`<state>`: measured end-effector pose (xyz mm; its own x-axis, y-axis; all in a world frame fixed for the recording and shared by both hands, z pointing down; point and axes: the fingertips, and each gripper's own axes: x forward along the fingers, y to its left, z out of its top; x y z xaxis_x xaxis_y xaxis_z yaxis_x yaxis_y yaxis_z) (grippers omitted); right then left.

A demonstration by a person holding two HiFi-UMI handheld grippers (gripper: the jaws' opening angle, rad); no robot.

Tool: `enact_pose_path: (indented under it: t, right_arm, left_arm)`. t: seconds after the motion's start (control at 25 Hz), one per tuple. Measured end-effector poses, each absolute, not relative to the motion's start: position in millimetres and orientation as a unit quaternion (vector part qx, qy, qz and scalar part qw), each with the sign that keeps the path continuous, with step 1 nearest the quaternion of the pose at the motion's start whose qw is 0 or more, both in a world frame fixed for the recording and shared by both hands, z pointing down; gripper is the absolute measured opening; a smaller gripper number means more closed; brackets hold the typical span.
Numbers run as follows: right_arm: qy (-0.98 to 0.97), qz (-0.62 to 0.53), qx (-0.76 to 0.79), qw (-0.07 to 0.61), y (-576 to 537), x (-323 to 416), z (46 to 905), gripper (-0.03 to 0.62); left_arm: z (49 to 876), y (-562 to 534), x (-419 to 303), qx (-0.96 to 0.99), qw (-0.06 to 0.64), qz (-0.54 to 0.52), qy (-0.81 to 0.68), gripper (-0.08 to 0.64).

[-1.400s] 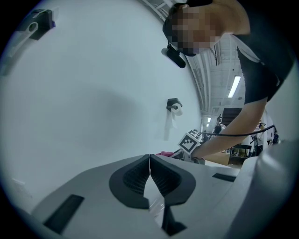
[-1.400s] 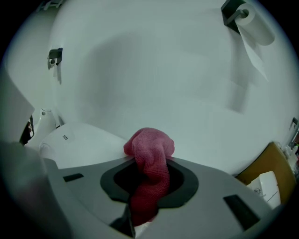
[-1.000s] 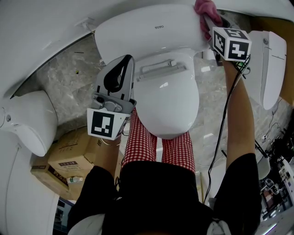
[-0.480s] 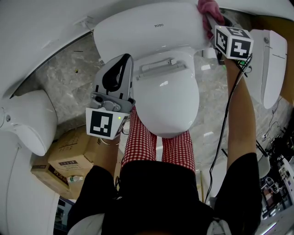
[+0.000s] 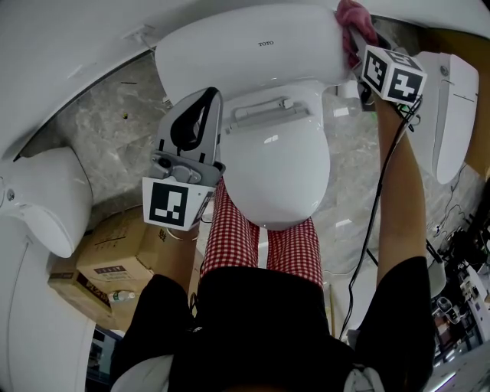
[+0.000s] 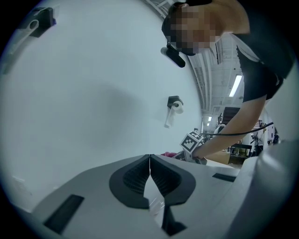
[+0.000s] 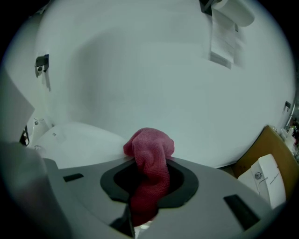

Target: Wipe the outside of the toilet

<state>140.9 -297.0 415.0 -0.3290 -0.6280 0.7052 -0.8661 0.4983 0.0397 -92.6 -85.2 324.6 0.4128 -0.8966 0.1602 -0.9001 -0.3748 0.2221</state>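
A white toilet stands below me, its tank (image 5: 245,53) against the wall and its lid (image 5: 279,172) down. My right gripper (image 5: 358,47) is shut on a pink cloth (image 5: 354,21) (image 7: 148,161) and presses it against the tank's right end. My left gripper (image 5: 195,115) hangs to the left of the bowl, apart from it, its jaws shut with nothing between them (image 6: 149,164). In the left gripper view the right gripper's marker cube (image 6: 190,140) shows far off beside the cloth.
A second toilet (image 5: 42,199) stands at the left, with a cardboard box (image 5: 115,264) beside it. Another white fixture (image 5: 452,107) is at the right. A toilet paper holder (image 7: 230,18) hangs on the wall. A cable (image 5: 379,199) trails from the right gripper.
My right gripper and the pink cloth have slid a little to the right along the tank's end. The left gripper has barely moved.
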Motion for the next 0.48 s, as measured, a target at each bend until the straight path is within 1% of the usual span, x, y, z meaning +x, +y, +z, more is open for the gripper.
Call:
enact_pose_path:
  t: [0.28, 0.48]
  right_arm:
    - [-0.764, 0.221, 0.498, 0.346, -288, 172, 427, 0.100]
    - [-0.755, 0.210, 0.529, 0.326, -279, 193, 415, 0.100]
  left_arm:
    - [326, -84, -91, 0.828, 0.141, 0.008, -0.543, 0.011]
    - [320, -85, -91, 0.828, 0.130, 0.003, -0.545, 0.011]
